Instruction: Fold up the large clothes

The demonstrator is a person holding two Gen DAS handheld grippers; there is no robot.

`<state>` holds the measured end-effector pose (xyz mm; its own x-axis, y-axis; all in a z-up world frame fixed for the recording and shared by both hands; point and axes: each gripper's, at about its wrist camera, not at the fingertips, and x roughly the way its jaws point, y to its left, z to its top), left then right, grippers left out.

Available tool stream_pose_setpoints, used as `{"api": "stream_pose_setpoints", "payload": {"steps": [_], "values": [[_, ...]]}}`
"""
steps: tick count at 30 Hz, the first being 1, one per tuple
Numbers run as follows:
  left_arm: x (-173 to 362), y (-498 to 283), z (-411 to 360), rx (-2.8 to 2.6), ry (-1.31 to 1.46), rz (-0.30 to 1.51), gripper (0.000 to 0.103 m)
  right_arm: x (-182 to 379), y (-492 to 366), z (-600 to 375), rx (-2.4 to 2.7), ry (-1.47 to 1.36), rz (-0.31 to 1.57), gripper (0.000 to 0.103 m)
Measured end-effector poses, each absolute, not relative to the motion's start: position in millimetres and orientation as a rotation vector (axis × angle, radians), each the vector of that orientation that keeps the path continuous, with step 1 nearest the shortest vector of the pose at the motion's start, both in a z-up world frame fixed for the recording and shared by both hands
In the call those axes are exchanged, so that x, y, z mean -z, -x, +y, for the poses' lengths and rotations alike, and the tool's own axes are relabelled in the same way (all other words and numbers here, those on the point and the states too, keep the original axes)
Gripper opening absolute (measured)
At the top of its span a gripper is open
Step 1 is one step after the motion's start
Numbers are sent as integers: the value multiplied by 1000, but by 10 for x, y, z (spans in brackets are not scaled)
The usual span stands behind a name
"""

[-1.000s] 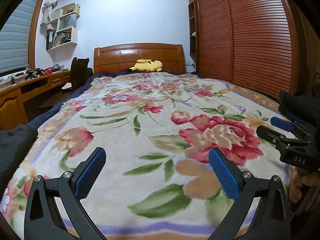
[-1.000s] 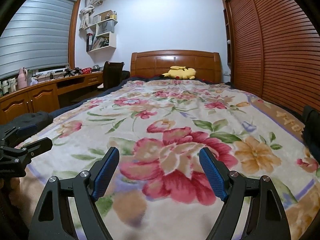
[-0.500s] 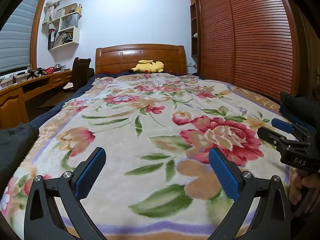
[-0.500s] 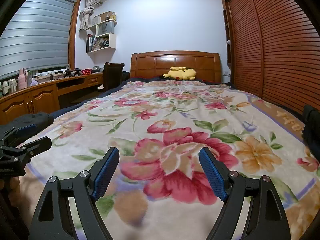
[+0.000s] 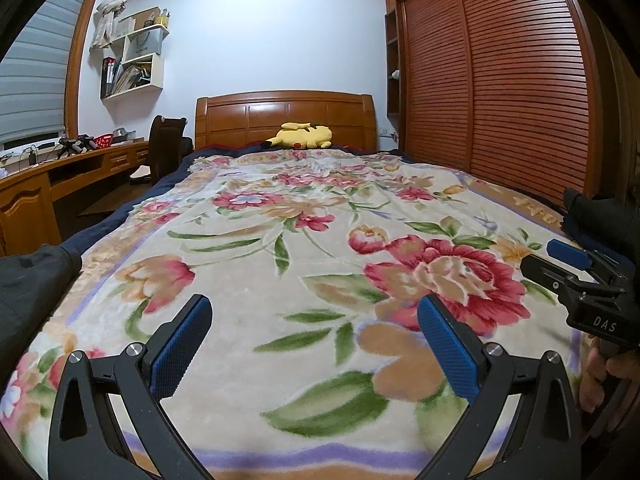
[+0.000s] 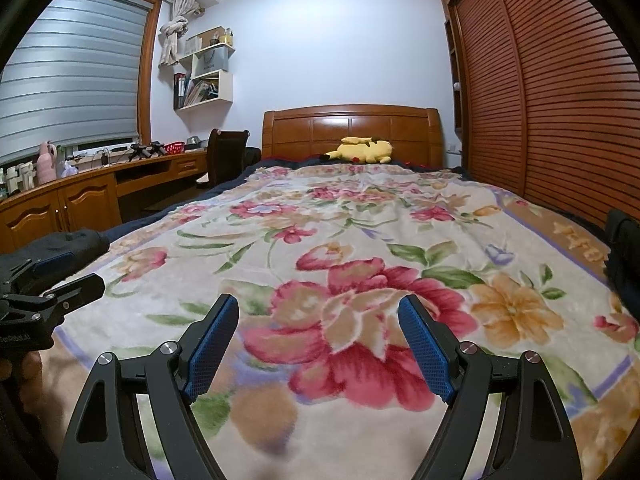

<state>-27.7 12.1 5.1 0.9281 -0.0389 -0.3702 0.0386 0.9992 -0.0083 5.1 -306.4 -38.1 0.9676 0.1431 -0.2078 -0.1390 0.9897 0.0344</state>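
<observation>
A floral blanket (image 5: 304,248) lies spread flat over the bed, with big red and peach blooms and green leaves on a cream ground and a purple-striped border at the near edge. Everything else is placed from that blanket.

The left gripper (image 5: 316,336) hangs above its near end, blue-padded fingers (image 5: 182,346) spread wide with nothing between them. The right gripper (image 6: 318,340) is also above the near end, over the large red bloom, its fingers (image 6: 424,350) likewise spread and empty. Each gripper shows at the edge of the other's view, side by side and apart.

A dark garment (image 5: 28,292) lies bunched at the blanket's near left edge. Another dark garment (image 6: 624,256) sits at its near right edge, beside the slatted wardrobe doors (image 5: 512,80).

At the blanket's far end a yellow plush toy (image 5: 304,136) rests against the wooden headboard (image 5: 286,118). Left of the blanket runs a wooden desk surface (image 6: 100,172) under the window blind (image 6: 68,68), with a dark chair (image 6: 226,156) near the far left corner and white wall shelves (image 6: 204,68) above it.
</observation>
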Motion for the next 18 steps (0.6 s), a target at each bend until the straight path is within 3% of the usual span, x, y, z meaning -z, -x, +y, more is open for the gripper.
{"api": "stream_pose_setpoints", "payload": {"steps": [18], "values": [[-45,291,125,35,1,376,103,393,-90,-3034,-144,-16,199,84]]}}
